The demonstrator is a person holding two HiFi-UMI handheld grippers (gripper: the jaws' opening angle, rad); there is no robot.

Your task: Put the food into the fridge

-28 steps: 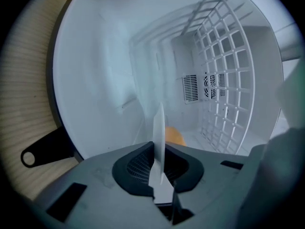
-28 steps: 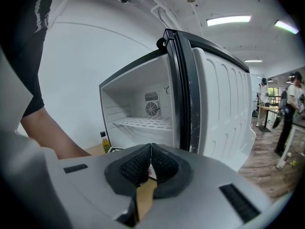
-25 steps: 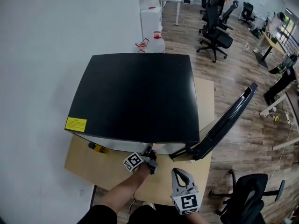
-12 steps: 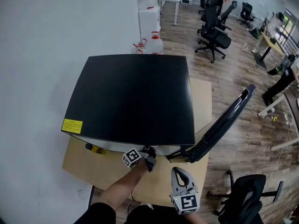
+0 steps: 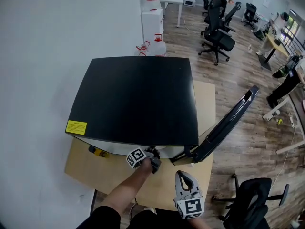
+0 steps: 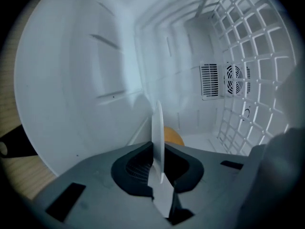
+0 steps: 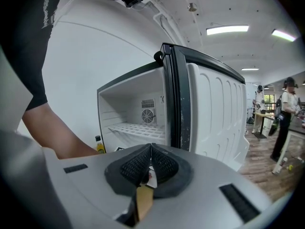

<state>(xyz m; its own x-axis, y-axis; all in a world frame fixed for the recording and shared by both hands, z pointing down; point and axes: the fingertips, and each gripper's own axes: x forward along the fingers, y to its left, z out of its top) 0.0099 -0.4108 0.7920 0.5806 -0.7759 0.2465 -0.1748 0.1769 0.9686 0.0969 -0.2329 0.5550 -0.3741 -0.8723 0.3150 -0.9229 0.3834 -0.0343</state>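
A black-topped mini fridge (image 5: 138, 99) stands on a wooden table (image 5: 93, 173), its door (image 5: 224, 128) swung open to the right. My left gripper (image 5: 151, 155) reaches into the opening under the top's front edge. In the left gripper view the left gripper (image 6: 157, 149) is shut on the rim of a thin white plate (image 6: 157, 120), seen edge-on inside the white cabinet. An orange rounded food (image 6: 173, 136) shows just behind the plate. My right gripper (image 5: 184, 176) hangs over the table's front edge, shut with nothing held (image 7: 150, 149).
Inside the fridge are a white wire shelf (image 6: 248, 80) and a fan vent (image 6: 233, 78). A yellow-labelled bottle (image 5: 95, 151) stands on the table left of the fridge. A black office chair (image 5: 252, 199) is at the lower right, with more chairs (image 5: 219, 32) beyond.
Almost nothing: the left gripper stays at the fridge opening with the plate, the right gripper holds still, and the head view has shifted slightly.
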